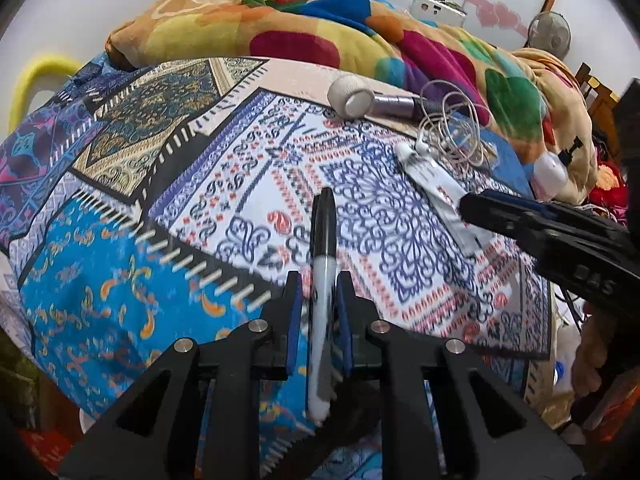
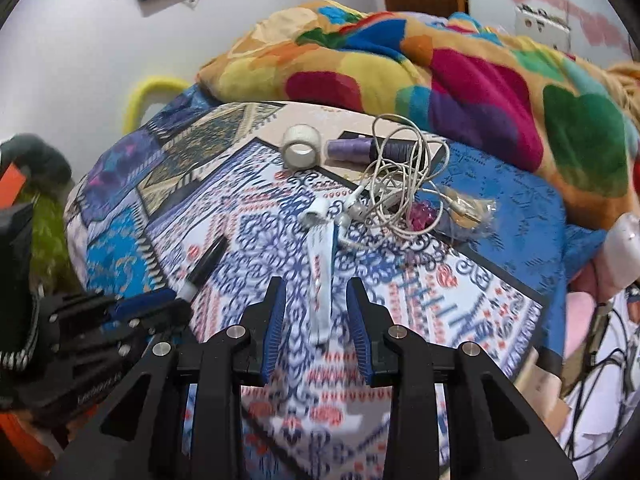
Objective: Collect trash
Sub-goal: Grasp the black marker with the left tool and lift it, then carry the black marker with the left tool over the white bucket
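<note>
- bedsheet (image 1: 120, 280): patchwork print, turquoise with orange motifs, white with navy scrollwork and red accents, black-and-cream striped borders
- blanket (image 1: 280, 28): tan, big red, yellow, blue, green hearts
- marker (image 1: 323, 248): black cap, white barrel
- tube (image 2: 322, 264): white, red lettering
- earphones (image 2: 400, 192): white cable
- tape roll (image 2: 302, 146): off-white
- gripper pads (image 2: 277, 328): blue on black fingers

Black angular left gripper (image 1: 318, 300) and right gripper (image 2: 316, 308), blue ribbed jaws, 4 silver screws each.
</note>
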`<state>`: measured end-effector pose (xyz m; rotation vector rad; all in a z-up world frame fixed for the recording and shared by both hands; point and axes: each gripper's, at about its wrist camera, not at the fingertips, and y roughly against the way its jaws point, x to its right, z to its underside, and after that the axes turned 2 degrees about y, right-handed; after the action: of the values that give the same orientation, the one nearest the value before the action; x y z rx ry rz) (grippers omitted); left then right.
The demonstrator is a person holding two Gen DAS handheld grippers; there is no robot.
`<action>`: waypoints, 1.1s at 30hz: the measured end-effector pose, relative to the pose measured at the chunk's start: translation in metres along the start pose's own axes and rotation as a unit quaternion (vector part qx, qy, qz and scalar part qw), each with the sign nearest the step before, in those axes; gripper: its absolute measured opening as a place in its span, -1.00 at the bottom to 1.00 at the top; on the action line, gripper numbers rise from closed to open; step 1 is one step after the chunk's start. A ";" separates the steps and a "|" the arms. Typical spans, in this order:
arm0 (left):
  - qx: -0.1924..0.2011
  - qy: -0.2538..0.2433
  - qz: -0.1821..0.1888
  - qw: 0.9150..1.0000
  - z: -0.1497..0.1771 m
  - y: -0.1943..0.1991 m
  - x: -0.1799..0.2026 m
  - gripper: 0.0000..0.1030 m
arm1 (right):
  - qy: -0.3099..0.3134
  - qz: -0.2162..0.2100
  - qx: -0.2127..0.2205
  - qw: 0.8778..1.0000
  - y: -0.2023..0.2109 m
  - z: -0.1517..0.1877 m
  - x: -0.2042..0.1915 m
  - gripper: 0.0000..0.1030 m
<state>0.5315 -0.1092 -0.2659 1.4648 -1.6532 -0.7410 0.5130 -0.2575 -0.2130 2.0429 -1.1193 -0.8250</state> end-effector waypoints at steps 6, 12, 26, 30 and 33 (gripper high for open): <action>0.019 -0.006 -0.006 1.000 -0.002 -0.003 0.002 -0.68 | -0.005 0.005 0.000 1.000 -0.015 0.000 -0.004 -0.45; 0.025 -0.045 -0.023 0.998 0.002 -0.004 0.012 -0.80 | -0.012 -0.001 -0.001 1.000 -0.017 -0.001 -0.008 -0.58; 0.025 -0.014 0.000 1.000 0.002 0.033 0.003 -0.80 | -0.003 -0.001 0.016 1.000 0.022 -0.001 -0.027 -0.91; 0.048 -0.015 -0.003 0.999 0.000 0.066 0.004 -0.80 | 0.003 0.001 0.039 0.999 0.055 -0.007 -0.040 -0.91; 0.066 -0.016 -0.002 0.998 0.000 0.093 0.005 -0.80 | 0.004 -0.007 0.054 0.999 0.075 -0.011 -0.049 -0.91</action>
<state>0.4823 -0.0995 -0.1870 1.5569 -1.7519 -0.6708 0.4652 -0.2435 -0.1373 2.1433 -1.1690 -0.7785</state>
